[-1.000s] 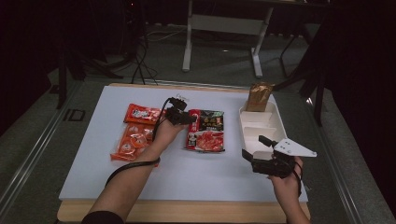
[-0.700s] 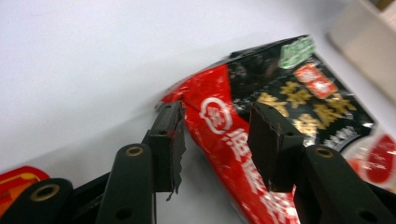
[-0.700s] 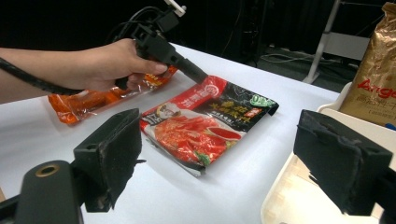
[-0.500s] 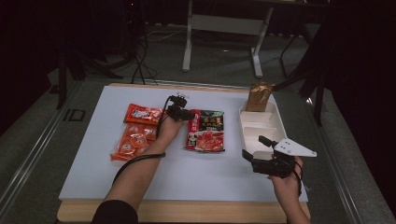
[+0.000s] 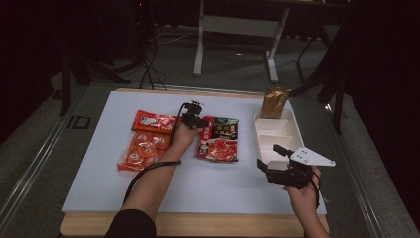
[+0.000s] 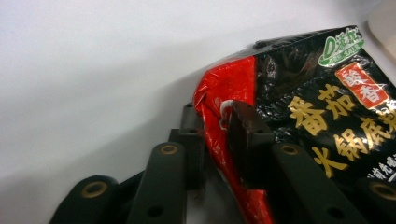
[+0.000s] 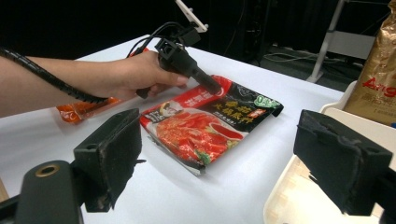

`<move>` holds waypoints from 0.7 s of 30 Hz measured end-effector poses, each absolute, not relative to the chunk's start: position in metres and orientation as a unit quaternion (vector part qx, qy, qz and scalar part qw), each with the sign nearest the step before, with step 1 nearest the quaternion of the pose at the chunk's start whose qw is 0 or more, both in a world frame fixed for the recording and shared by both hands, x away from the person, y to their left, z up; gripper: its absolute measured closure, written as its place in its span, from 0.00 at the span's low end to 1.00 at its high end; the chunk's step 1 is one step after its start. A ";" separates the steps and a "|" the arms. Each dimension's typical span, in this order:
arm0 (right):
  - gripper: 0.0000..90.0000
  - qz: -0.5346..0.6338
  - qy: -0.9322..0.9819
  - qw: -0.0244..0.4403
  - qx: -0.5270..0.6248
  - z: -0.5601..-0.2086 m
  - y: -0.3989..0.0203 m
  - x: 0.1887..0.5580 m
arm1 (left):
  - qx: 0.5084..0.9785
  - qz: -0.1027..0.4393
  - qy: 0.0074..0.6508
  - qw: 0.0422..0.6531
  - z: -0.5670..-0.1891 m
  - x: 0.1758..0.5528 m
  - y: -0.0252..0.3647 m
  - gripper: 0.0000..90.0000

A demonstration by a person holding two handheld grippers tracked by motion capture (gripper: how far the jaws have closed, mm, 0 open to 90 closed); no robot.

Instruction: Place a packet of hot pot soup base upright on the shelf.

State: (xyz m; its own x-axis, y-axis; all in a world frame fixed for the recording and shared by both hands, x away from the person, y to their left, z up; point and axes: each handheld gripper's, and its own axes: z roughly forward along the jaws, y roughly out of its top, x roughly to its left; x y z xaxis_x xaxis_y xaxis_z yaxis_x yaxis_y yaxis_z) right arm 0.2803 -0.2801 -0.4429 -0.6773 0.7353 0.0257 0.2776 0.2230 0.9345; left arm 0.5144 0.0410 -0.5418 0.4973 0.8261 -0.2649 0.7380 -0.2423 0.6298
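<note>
A: How far along does this look?

B: Early, I'd say. The left gripper [image 5: 198, 121] has its jaws pinched on the red edge of the black-and-red sauce packet [image 5: 218, 139]; they have just been closing, and in the left gripper view the crumpled foil [image 6: 219, 107] sits squeezed between the two pads. So the grasp seems made. The packet lies flat on the white table [image 5: 99, 148], not lifted.

A: And what's left?

B: Judging by the layout, carrying it to the white divided tray [image 5: 277, 130], which lies well off to that claw's right. Its compartments look bare apart from a gold bag [image 5: 274, 101] standing at the far end.

A: The other claw?

B: The right gripper [image 5: 270, 168] hangs released, jaws spread wide with nothing between them, just beside the tray's near end.

A: Which way does the packet run?

B: Its long axis runs from the claw back toward the person: the black end lies beside the jaws, the red pictured end nearer the table's front edge. The claw bites the far left corner. Two orange snack packs [image 5: 146, 144] lie on the claw's other side, untouched.
</note>
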 end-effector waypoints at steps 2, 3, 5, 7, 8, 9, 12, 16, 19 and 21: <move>0.17 0.524 0.751 0.218 0.338 -0.443 -0.279 0.281 | 0.795 0.062 0.490 0.352 -0.538 0.515 0.039 0.90; 0.17 0.524 0.751 0.218 0.337 -0.443 -0.279 0.281 | 0.796 0.063 0.489 0.350 -0.536 0.514 0.038 0.91; 0.17 0.524 0.751 0.218 0.338 -0.443 -0.279 0.281 | 0.794 0.066 0.490 0.355 -0.534 0.513 0.037 0.95; 0.17 0.524 0.751 0.218 0.338 -0.443 -0.279 0.281 | 0.794 0.075 0.486 0.358 -0.532 0.510 0.037 0.96; 0.17 0.524 0.751 0.217 0.339 -0.443 -0.279 0.281 | 0.792 0.079 0.486 0.361 -0.530 0.508 0.036 0.96; 0.17 0.524 0.751 0.217 0.339 -0.443 -0.279 0.281 | 0.793 0.084 0.483 0.361 -0.528 0.507 0.036 0.97; 0.17 0.524 0.751 0.217 0.338 -0.442 -0.278 0.281 | 0.789 0.084 0.483 0.371 -0.523 0.503 0.038 0.97; 0.17 0.523 0.751 0.217 0.340 -0.441 -0.278 0.281 | 0.783 0.092 0.477 0.389 -0.513 0.496 0.039 0.97; 0.17 0.524 0.748 0.216 0.346 -0.441 -0.279 0.281 | 0.778 0.097 0.470 0.406 -0.504 0.489 0.041 0.97; 0.18 0.525 0.746 0.210 0.353 -0.441 -0.280 0.282 | 0.778 0.096 0.465 0.412 -0.498 0.485 0.042 0.97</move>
